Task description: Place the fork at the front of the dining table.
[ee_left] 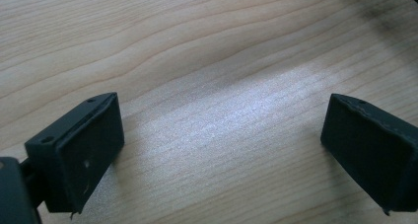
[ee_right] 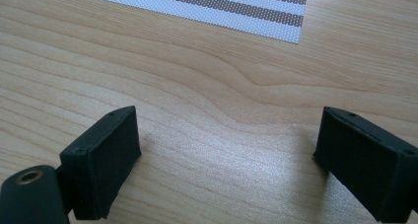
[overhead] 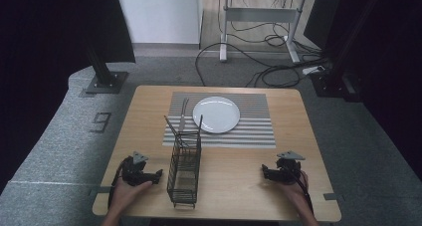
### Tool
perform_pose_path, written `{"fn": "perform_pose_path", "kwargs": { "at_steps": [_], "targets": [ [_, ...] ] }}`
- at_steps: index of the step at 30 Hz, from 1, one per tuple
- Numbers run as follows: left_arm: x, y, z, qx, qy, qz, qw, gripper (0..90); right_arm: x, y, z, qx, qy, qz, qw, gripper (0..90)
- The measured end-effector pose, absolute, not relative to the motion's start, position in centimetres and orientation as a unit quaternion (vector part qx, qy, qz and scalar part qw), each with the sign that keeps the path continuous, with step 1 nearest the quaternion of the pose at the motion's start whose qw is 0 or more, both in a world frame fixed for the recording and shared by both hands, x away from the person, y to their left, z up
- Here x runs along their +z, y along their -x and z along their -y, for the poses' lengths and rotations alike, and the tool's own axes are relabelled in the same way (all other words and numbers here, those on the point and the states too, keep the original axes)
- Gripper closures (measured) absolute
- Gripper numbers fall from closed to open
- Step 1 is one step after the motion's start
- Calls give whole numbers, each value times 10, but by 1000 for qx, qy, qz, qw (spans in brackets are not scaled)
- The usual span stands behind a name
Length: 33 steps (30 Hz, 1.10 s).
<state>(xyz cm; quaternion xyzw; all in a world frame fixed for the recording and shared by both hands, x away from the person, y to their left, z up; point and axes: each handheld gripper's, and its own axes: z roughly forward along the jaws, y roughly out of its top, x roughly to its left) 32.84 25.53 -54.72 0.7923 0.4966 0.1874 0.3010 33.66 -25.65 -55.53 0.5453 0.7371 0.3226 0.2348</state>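
Note:
A tall black wire basket (overhead: 185, 169) stands near the front of the wooden table (overhead: 239, 166), with thin utensil handles sticking up from its far end. Behind it a white plate (overhead: 216, 114) rests on a striped placemat (overhead: 249, 129), and a fork (overhead: 183, 112) lies on the mat just left of the plate. My left gripper (overhead: 158, 175) rests on the table left of the basket, open, with bare wood between its pads (ee_left: 81, 152). My right gripper (overhead: 264, 172) sits at the front right, open over bare wood, with a corner of the placemat (ee_right: 207, 7) ahead.
Beyond the table lie grey carpet, a black stand base (overhead: 105, 81) at the back left, a white desk frame (overhead: 259, 17) and a tangle of cables (overhead: 278, 61) on the floor. Bare wood lies between basket and right gripper.

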Motion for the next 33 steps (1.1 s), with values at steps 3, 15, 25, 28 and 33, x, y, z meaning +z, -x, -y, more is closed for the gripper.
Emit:
{"fn": "perform_pose_path", "kwargs": {
  "at_steps": [3, 15, 25, 28, 33],
  "targets": [
    [-547, -328, -255, 188, -792, -497, 301, 25, -555, -336, 256, 326, -544, -736, 237, 130],
    [-547, -323, -254, 192, -786, -505, 301, 38, -537, -332, 252, 362, -537, -722, 242, 156],
    [-547, -324, -255, 190, -789, -500, 301, 34, -508, -328, 242, 399, -518, -717, 242, 167],
    [-547, -324, -255, 189, -790, -498, 302, 34, -501, -328, 240, 408, -514, -715, 244, 173],
    [-547, -326, -256, 186, -796, -490, 303, 29, -479, -328, 229, 435, -497, -713, 237, 219]
  ]
}}
